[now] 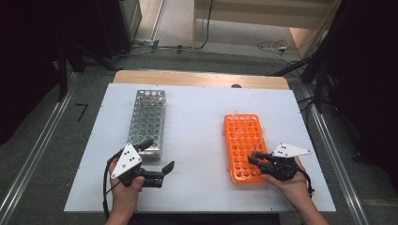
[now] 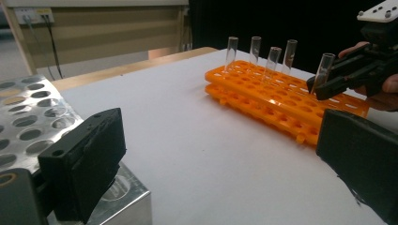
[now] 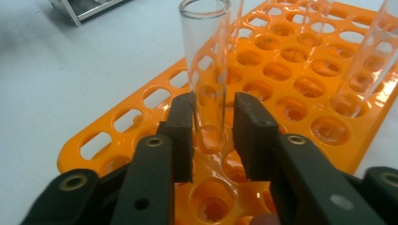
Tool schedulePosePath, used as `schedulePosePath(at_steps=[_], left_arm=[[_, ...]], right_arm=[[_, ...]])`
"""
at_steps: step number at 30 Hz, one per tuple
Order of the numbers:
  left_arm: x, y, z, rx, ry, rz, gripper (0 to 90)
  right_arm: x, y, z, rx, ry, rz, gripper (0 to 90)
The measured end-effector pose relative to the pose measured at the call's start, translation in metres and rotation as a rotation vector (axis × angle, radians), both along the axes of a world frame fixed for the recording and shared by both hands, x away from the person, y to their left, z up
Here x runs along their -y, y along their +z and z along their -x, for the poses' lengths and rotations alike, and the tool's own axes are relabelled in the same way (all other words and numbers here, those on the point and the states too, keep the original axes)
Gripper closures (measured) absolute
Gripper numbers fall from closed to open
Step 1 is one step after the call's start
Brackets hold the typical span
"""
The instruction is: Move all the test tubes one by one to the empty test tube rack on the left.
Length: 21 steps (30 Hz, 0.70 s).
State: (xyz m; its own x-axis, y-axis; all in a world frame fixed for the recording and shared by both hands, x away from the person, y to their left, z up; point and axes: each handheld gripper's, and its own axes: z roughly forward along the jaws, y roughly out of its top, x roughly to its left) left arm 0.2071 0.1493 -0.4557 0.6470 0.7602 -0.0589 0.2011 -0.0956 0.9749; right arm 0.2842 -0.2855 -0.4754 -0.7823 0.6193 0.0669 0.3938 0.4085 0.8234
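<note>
The right gripper (image 3: 213, 136) has its jaws clenched on a glass tube (image 3: 206, 70) standing in the orange rack (image 1: 244, 145), at about four o'clock on the table (image 1: 197, 122). Lift it straight up, I'd say, so the tube clears its hole without tipping the rack. The left gripper (image 1: 157, 159) waits released beside the metal rack (image 1: 146, 122), at eight o'clock.

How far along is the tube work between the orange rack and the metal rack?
Done: nothing visible; the metal rack holds no tubes.
In hand: the right gripper has closed on a glass tube standing in the orange rack. The left gripper waits open beside the metal rack.
Left: four more tubes stand in the orange rack.
</note>
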Motion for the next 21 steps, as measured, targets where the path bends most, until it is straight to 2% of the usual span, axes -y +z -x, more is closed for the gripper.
schedulePosePath(at_steps=[7,9,14,16,21], left_arm=[[0.011,0.0,-0.001,-0.024,-0.024,-0.015,4.5],[0.014,-0.001,-0.002,-0.03,-0.044,-0.015,4.4],[0.019,0.001,-0.001,-0.036,-0.059,-0.006,5.2],[0.021,0.002,-0.003,-0.057,-0.091,0.004,5.2],[0.03,0.005,-0.002,-0.072,-0.131,0.005,5.2]], right_arm=[[-0.001,0.002,0.001,0.013,0.005,-0.004,74.0],[0.001,0.008,0.002,0.025,-0.007,-0.02,74.0],[0.004,0.022,0.007,0.047,-0.037,-0.045,74.1],[0.003,0.027,0.009,0.05,-0.049,-0.052,74.2],[-0.007,0.037,0.018,0.066,-0.022,-0.057,74.2]])
